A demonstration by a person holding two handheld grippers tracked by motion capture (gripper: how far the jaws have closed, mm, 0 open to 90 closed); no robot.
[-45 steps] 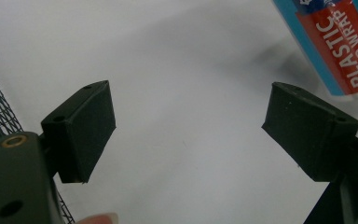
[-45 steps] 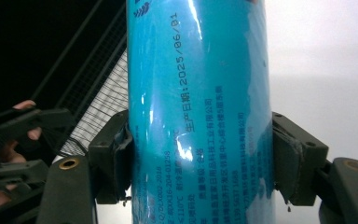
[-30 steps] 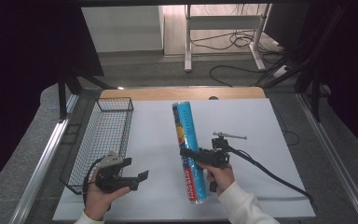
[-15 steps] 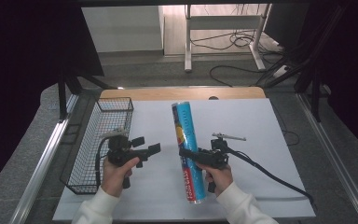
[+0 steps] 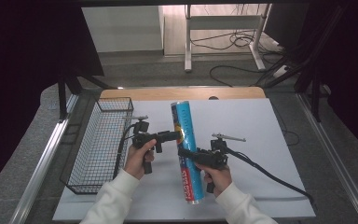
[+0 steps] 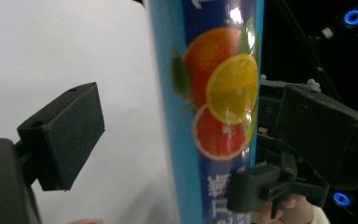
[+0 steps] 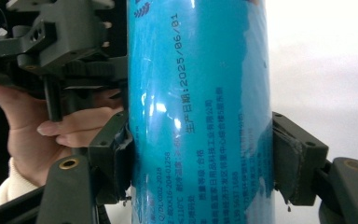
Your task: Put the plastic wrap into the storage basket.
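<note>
The right gripper point(image 5: 182, 151) is clamping the tall blue cylindrical canister printed with orange slices point(image 5: 185, 149) across its middle, its two black pads point(image 7: 116, 158) pressing on opposite sides of the glossy wall, and the canister is lying lengthwise on the white table sheet point(image 5: 261, 140), one end pointing away from the person and the metal-rimmed end near the front edge. That mid-body hold looks chosen to keep the long tube balanced and stop it rolling. The left gripper point(image 5: 176, 136) is coming in from the side with its jaws spread wide, having just been opening, and in the left gripper view the canister point(image 6: 209, 112) is sitting between them, one pad point(image 6: 63, 135) well clear of the wall, the other close against its far side but not squeezing. So the left is not gripping yet; it is lining up just above the right one's hold, most likely to take a second grip so the tube can be lifted level or passed across. The black wire mesh basket point(image 5: 98, 144) is waiting empty along the table's left side, a likely destination. The left hand point(image 5: 137, 161) is wrapping the gripper's handle low, keeping the jaws level with the tube.
</note>
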